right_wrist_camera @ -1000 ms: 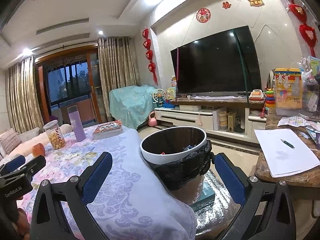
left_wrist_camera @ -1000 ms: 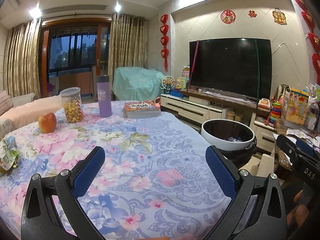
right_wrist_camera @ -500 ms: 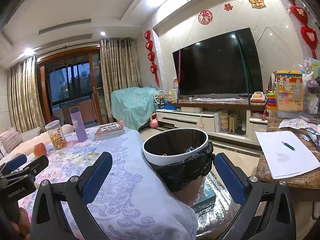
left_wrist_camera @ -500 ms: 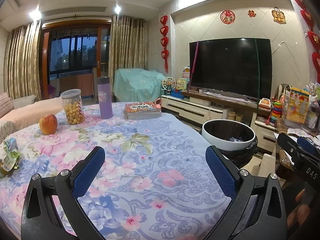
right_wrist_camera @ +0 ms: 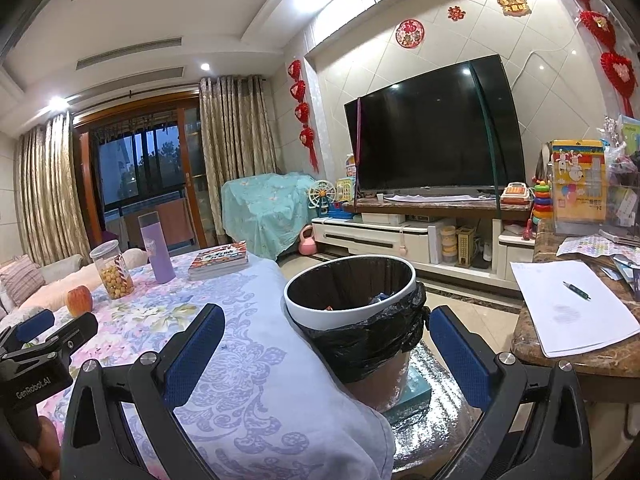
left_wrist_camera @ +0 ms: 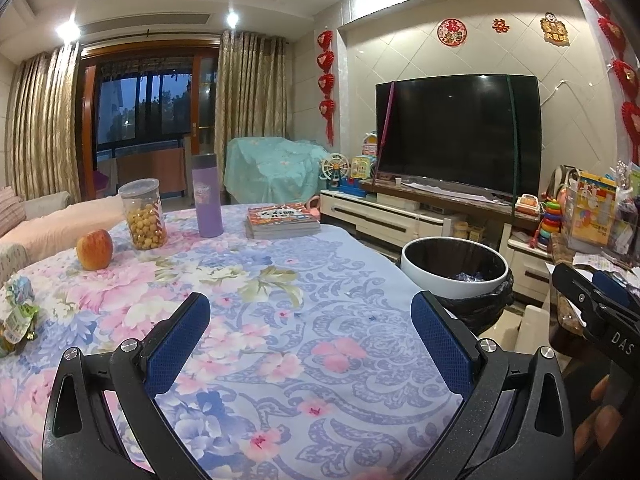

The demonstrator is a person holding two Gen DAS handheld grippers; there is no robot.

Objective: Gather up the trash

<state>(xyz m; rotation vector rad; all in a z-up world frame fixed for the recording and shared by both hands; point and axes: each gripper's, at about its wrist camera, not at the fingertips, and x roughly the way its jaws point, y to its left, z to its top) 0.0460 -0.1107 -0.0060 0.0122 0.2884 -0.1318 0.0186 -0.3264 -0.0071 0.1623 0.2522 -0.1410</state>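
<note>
Right wrist: trash bin (right_wrist_camera: 352,312) upright.

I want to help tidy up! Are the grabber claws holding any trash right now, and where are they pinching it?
Nothing is held. The left gripper and right gripper are both open with nothing between their fingers.

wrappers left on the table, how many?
1 visible: a crumpled wrapper at the table's left edge, nearer than the apple. It is partly cut off by the frame; more may lie outside it.

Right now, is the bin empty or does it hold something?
Not empty. The bin holds a few scraps: bluish pieces low inside, seen in both views. How full it is, cannot tell.
</note>
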